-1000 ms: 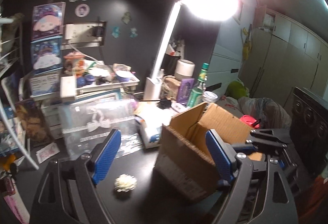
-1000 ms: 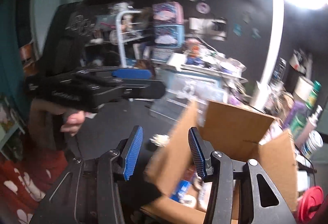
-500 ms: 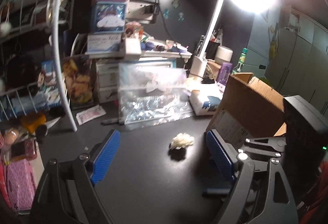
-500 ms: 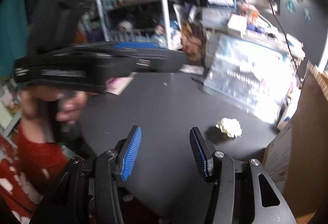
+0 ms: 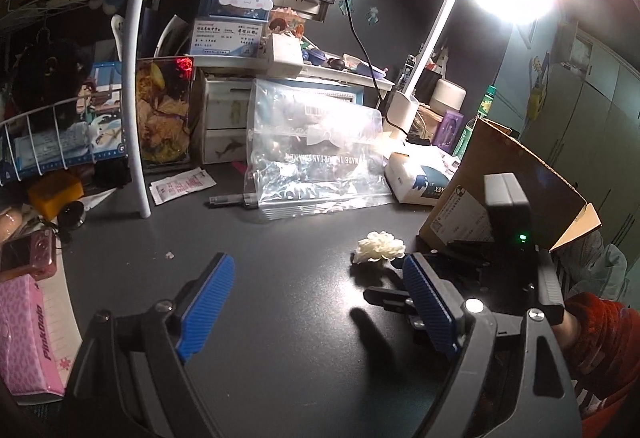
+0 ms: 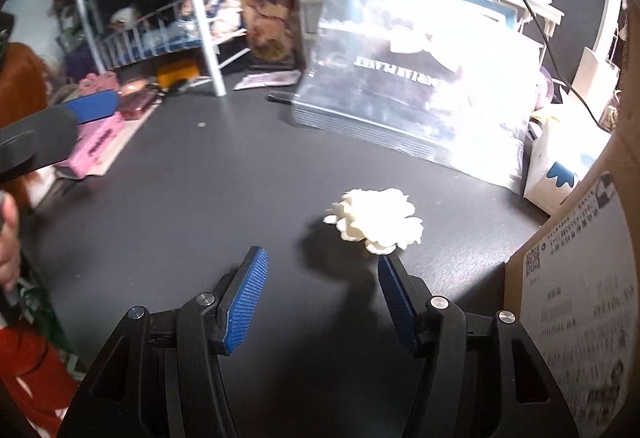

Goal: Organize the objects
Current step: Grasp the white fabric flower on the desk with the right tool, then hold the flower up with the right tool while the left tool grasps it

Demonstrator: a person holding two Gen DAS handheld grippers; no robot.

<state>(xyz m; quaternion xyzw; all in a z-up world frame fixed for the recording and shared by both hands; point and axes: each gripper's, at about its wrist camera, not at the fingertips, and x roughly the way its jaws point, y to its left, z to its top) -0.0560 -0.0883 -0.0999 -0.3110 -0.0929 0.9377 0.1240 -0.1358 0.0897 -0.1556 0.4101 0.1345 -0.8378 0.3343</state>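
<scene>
We see flower (image 6: pixel 376 224) lying on dark desk (image 6: pixel 180 197), just beyond right gripper (image 6: pixel 322 298): jaws opening, nothing between, right pad tip at flower's near edge (contact unclear). Left gripper (image 5: pixel 320 312) spread wide, empty, hovering over bare desk. Box (image 6: pixel 592 278) wall hems flower's right side; clear bag (image 6: pixel 420 85) stands behind it. Open room: wide bare strip left of flower, up to rack leg (image 6: pixel 200 9) and pink box (image 6: pixel 100 145) at desk's left edge.
</scene>
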